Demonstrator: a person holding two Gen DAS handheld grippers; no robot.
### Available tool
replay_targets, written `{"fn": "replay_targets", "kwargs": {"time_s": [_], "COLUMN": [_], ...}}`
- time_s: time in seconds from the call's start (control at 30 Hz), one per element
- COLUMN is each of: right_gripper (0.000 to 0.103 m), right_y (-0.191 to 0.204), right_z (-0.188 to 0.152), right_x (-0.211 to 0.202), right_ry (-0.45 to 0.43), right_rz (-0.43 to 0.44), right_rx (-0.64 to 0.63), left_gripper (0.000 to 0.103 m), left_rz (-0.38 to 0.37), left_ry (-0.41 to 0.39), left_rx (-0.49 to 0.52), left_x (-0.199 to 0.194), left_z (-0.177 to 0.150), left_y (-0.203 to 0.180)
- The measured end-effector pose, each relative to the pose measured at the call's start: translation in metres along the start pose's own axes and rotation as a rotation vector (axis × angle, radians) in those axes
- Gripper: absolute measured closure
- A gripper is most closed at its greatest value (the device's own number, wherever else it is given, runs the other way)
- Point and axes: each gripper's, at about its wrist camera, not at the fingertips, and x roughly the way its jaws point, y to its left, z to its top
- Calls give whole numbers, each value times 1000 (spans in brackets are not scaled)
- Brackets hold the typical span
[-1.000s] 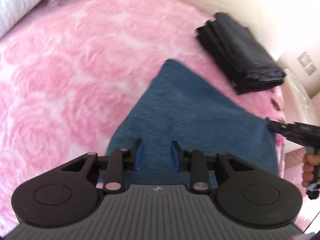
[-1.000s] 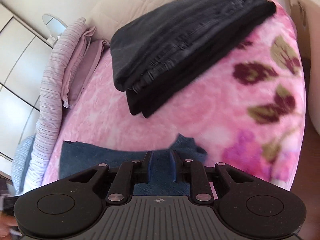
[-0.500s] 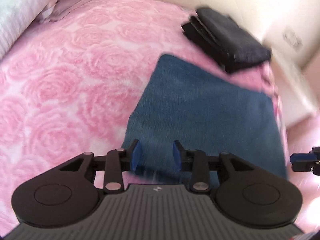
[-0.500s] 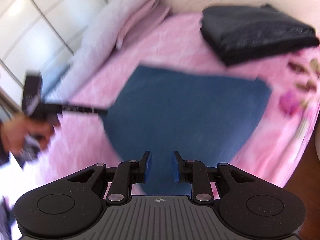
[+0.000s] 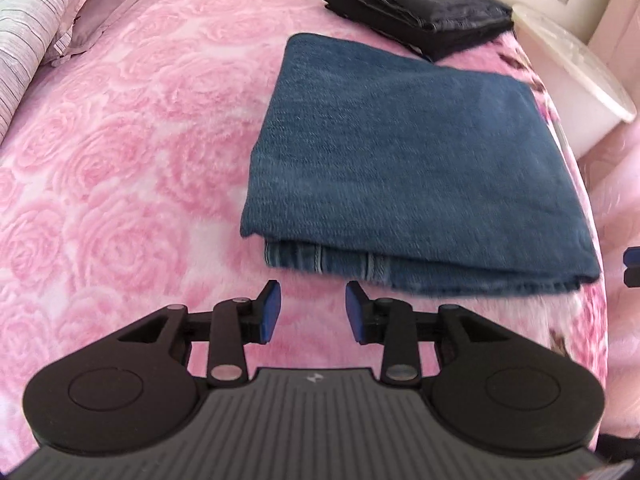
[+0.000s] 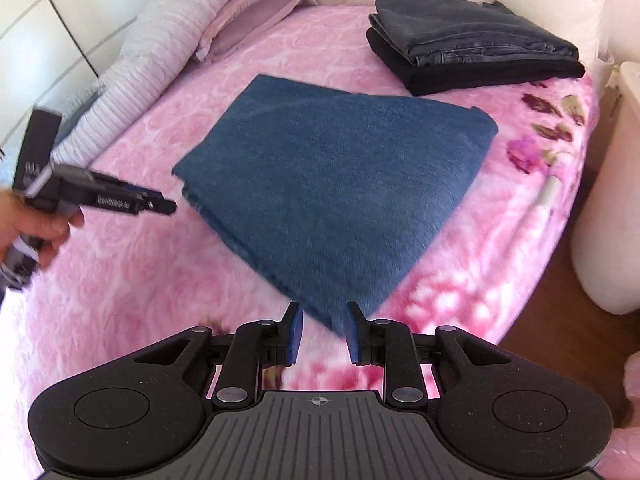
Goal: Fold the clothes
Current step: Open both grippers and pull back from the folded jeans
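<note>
While you hover: left gripper (image 5: 312,308) and right gripper (image 6: 322,330) gape, holding nothing.
Risk: snagging folded blue denim jeans (image 5: 404,152) undoes layers; keep off dark folded stack (image 6: 472,44).

The left gripper (image 5: 312,307) is level, jaws parted and holding nothing, blue pads (image 5: 271,312) facing each other. The right gripper (image 6: 322,332) is likewise parted and empty. In the right wrist view the left gripper (image 6: 160,205) sits at nine o'clock, pointing toward three, held by the left hand (image 6: 38,222).
</note>
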Motion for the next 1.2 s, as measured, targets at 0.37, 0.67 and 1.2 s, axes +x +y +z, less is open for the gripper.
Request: {"fn": "replay_targets", "kwargs": {"time_s": [0.37,0.67,1.2], "right_gripper": [46,8,8], "right_y": [34,62,70], "right_z": [9,8,-14], "right_x": [-32,-42,-15], "right_ry": [29,-12,77], "right_rz": [-251,-348,-331], "right_rx": [-171,-310,-322], "left_gripper": [71,68,63], "left_rz": [34,45,44], "left_ry": [-9,-27,24], "left_rx": [35,144,244], "left_x": [-51,-70,-38], "left_z": [10,3,-11], "left_y": [-20,-37,-44]}}
